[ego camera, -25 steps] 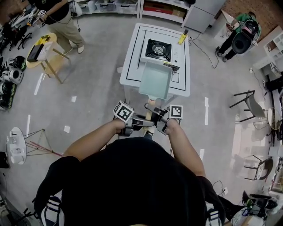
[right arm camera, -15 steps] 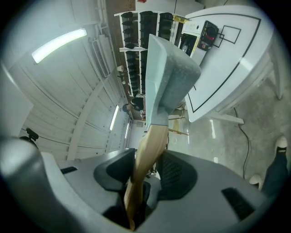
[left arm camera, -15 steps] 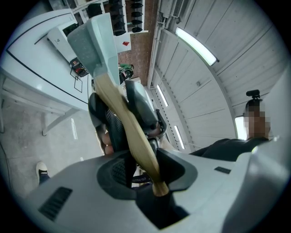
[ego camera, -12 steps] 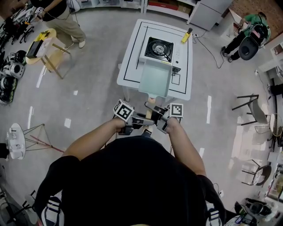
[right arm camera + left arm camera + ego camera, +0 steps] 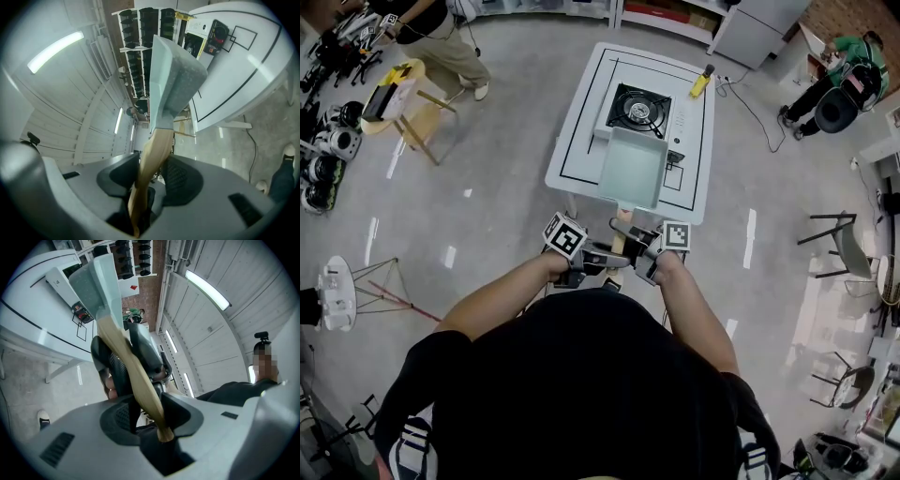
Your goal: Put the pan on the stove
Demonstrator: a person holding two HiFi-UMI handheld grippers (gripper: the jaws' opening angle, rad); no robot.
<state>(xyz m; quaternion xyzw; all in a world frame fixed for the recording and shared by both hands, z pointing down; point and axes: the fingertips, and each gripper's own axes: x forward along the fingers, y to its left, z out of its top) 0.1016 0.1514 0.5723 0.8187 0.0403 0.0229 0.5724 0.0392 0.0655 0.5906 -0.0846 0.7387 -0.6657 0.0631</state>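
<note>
A pale green square pan (image 5: 633,169) with a wooden handle (image 5: 622,240) hangs over the near half of the white table (image 5: 581,122). Its far edge lies just short of the black gas stove (image 5: 639,106). My left gripper (image 5: 598,260) and right gripper (image 5: 630,246) are both shut on the handle, close together in front of my chest. In the left gripper view the handle (image 5: 136,380) runs out of my left gripper (image 5: 143,420) up to the pan (image 5: 96,284). In the right gripper view my right gripper (image 5: 147,180) clamps the handle (image 5: 153,154) below the pan (image 5: 171,79).
A yellow object (image 5: 701,82) lies at the table's far right corner. A person stands beside a round yellow stool (image 5: 389,94) at far left, another person (image 5: 844,80) at far right. A tripod stand (image 5: 356,295) is at left, chairs (image 5: 830,244) at right.
Both grippers keep their hold on the handle. The pan stays almost where it was in view, while the table and stove have drifted slightly to the right.
</note>
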